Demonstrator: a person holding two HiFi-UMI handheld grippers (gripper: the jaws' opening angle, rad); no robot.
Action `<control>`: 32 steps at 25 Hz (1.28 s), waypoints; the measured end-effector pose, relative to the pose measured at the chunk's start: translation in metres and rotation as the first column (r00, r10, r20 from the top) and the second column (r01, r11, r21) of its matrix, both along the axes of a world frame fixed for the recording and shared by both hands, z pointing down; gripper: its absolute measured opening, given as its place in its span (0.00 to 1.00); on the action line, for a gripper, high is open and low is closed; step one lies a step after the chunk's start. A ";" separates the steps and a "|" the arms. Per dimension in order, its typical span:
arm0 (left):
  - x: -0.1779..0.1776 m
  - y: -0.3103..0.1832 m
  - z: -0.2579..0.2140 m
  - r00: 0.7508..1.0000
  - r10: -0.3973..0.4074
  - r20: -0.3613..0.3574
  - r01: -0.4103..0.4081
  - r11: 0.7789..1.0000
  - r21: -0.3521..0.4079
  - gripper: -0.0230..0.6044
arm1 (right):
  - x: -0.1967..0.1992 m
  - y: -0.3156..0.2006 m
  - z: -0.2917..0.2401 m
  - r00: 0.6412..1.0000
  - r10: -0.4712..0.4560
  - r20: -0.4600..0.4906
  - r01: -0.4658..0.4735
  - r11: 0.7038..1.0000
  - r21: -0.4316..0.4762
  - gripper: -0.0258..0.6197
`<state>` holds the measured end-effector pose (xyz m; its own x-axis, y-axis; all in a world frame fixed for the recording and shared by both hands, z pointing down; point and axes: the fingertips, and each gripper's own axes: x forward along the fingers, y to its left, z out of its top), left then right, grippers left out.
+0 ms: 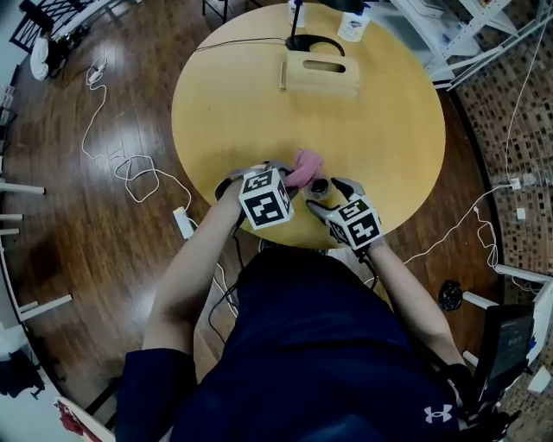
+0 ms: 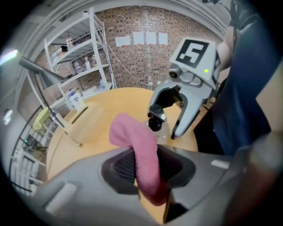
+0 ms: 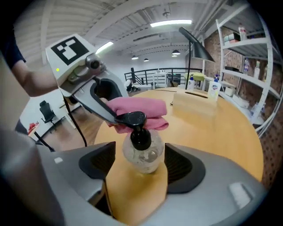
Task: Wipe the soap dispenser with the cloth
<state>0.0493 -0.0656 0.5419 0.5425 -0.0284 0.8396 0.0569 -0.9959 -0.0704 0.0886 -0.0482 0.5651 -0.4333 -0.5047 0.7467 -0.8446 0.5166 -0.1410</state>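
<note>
A small clear soap dispenser [image 3: 141, 148] with a black pump stands on the round wooden table [image 1: 259, 104] near its front edge. My right gripper [image 3: 141, 163] is open, its pads on either side of the bottle, with a gap showing at the left pad. My left gripper [image 2: 148, 170] is shut on a pink cloth [image 2: 137, 145], whose free end bunches up past the jaws. In the right gripper view the cloth [image 3: 141, 108] lies just behind the pump head. In the head view both grippers meet at the dispenser [image 1: 320, 186], the cloth [image 1: 307, 164] to its left.
A light wooden box [image 1: 320, 76] sits at the table's far side, with a black lamp base [image 1: 313, 41] and a white bottle [image 1: 354, 26] behind it. White cables [image 1: 130, 164] trail over the wooden floor on the left. Metal shelving [image 2: 84, 57] stands beyond the table.
</note>
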 end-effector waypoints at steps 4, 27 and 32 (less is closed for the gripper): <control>0.020 -0.005 0.008 0.993 0.116 0.034 -0.118 0.991 0.056 0.21 | -0.006 -0.012 0.003 0.990 -0.113 -0.087 0.115 0.993 0.013 0.53; 0.006 0.019 0.012 0.985 0.157 0.068 -0.157 0.988 -0.014 0.21 | -0.010 -0.002 -0.003 0.960 -0.271 -0.071 0.273 0.962 0.007 0.50; -0.005 0.054 0.003 0.978 0.198 0.060 -0.190 0.975 -0.112 0.21 | -0.008 0.000 -0.012 0.866 -0.474 -0.163 0.488 0.871 0.061 0.52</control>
